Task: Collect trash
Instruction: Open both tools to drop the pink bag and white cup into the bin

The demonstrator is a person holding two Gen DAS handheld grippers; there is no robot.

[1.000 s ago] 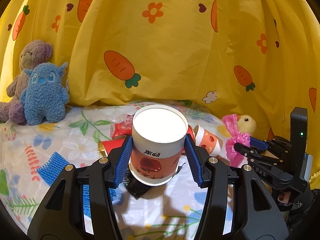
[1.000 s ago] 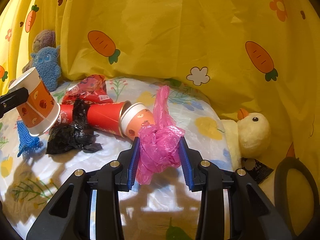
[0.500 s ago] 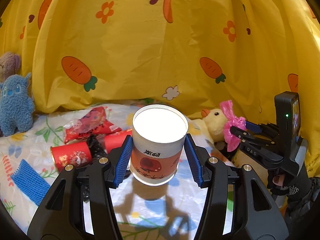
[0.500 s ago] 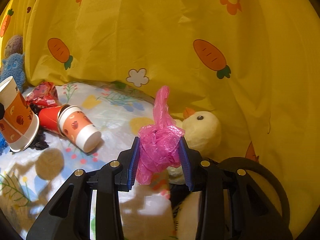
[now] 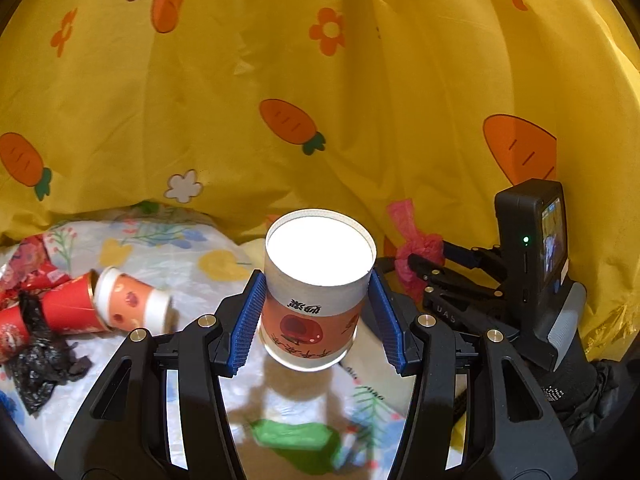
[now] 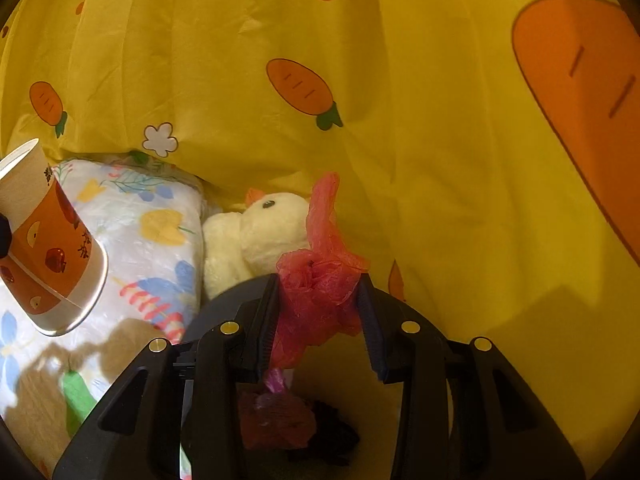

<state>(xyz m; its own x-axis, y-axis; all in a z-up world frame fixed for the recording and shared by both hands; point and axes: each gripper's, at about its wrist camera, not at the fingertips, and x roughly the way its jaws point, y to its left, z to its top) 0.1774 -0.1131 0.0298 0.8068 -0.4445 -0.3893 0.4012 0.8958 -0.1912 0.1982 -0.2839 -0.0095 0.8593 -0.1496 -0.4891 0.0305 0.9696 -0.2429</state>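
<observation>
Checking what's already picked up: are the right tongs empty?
No: the right tongs are clamped on a crumpled pink plastic bag, in front of the plush duck.

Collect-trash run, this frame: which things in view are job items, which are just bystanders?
Job items: paper cup in left gripper; pink plastic bag in right gripper; lying cup, red cup, black bag, red wrapper; bin.

Bystanders: duck toy, yellow curtain, floral sheet.
</observation>
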